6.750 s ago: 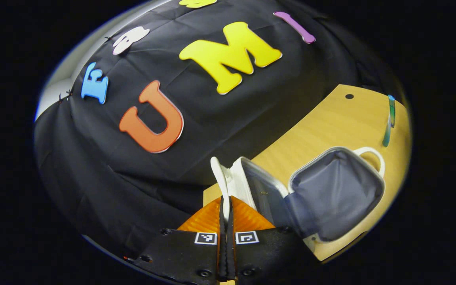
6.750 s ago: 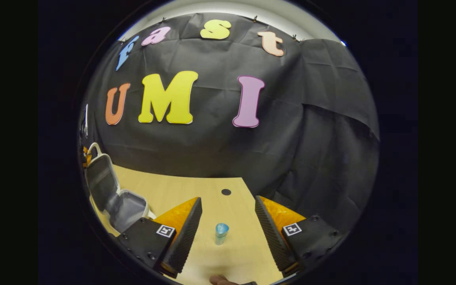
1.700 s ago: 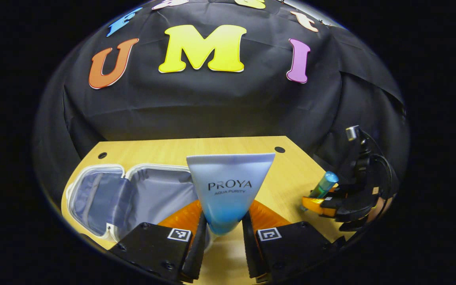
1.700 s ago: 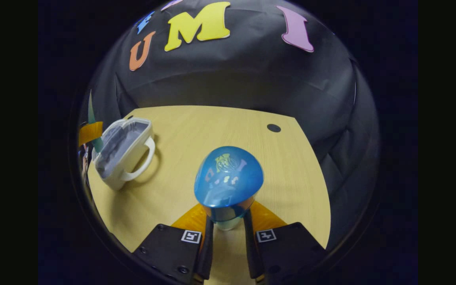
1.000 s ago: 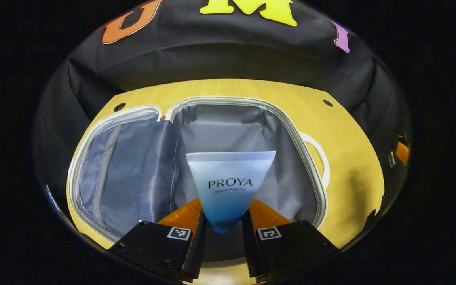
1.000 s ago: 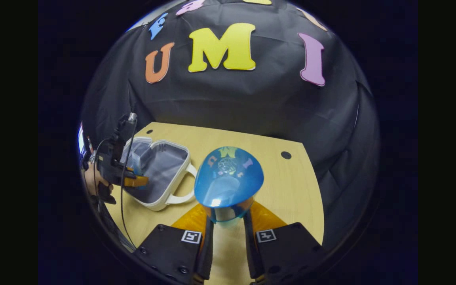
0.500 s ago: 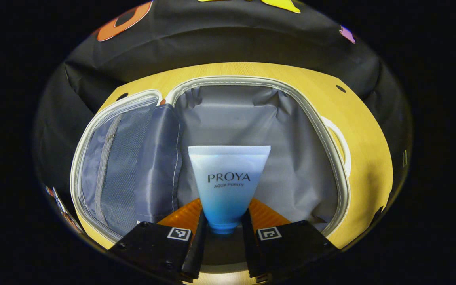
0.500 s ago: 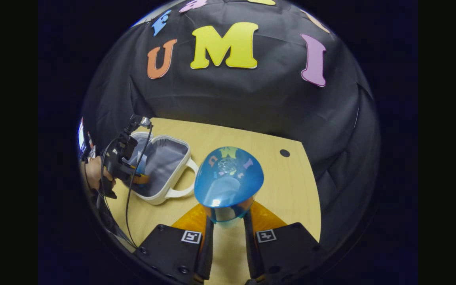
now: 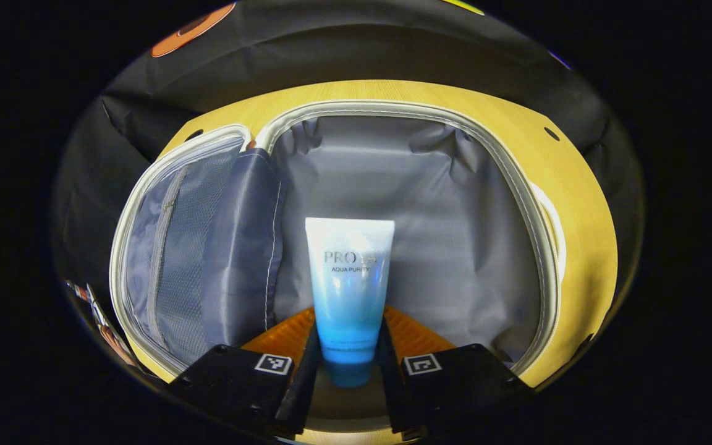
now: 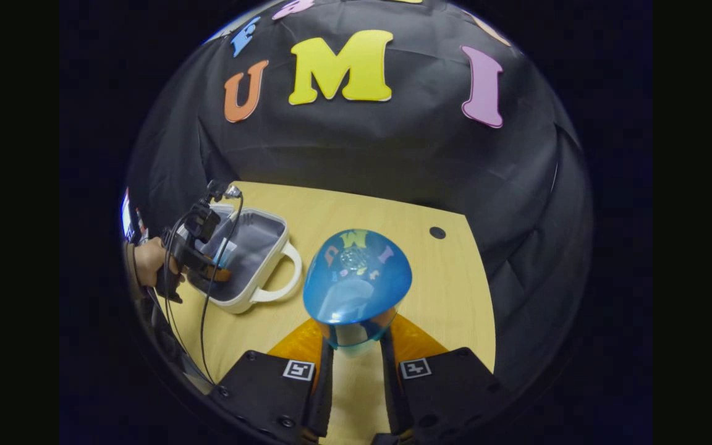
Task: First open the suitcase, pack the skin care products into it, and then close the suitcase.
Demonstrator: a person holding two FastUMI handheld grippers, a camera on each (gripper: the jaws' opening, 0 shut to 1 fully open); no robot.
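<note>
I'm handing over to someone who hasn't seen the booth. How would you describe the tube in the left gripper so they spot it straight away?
Find the open white-rimmed suitcase lying flat on the wooden table, grey lining up. Over its larger right-hand compartment, between the fingers of the left gripper, is the squeeze tube. It fades from white at the flat crimped end to blue at the cap, unlike the round-capped blue bottle in the right gripper.

Black gripper (image 9: 348,364) bodies, 2 square coded markers, screws, dangling cable (image 10: 207,309)

Suitcase (image 9: 455,204) lining looks like matt cloth; table (image 10: 449,296) smooth wood.
</note>
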